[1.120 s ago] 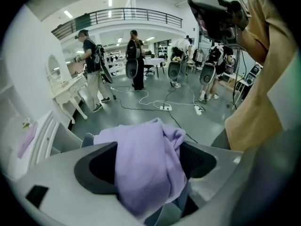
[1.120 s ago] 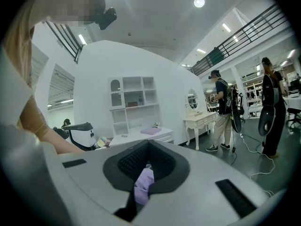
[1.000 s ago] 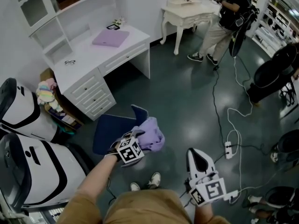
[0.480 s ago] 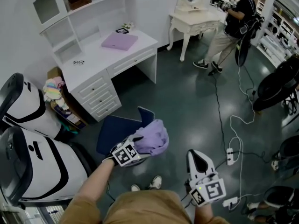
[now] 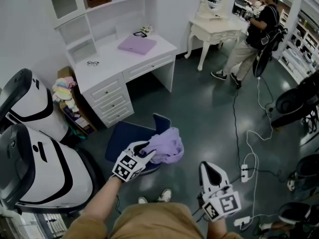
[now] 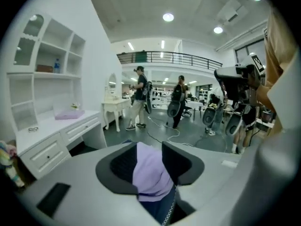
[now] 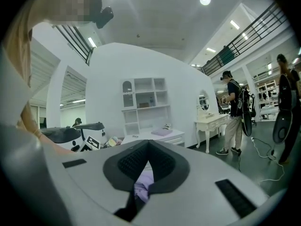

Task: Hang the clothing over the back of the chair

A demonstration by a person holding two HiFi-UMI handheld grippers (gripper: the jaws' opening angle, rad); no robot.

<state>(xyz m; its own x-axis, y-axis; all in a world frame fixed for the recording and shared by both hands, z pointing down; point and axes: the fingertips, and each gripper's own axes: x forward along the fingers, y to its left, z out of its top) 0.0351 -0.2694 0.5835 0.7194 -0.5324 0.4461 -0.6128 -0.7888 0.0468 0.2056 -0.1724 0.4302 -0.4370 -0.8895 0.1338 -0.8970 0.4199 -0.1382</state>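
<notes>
the left tool (image 5: pixel 144 153) has just been closing and now pinches the purple clothing (image 5: pixel 167 146), holding it bunched over the navy chair (image 5: pixel 122 139), probably so it can be spread over the back. the right tool (image 5: pixel 209 169) hangs closed and empty, free to help. the white counter (image 5: pixel 107 63) stands beyond, and cables (image 5: pixel 244 133) trail across the dark floor (image 5: pixel 209 108).

No letters, numbers or brand marks can be read in any view. The only print is black-and-white square patterns on the left marker cube (image 5: pixel 127 167) and the right marker cube (image 5: pixel 223 204). These are coded blocks, not characters. Anything further off is too small to read.
</notes>
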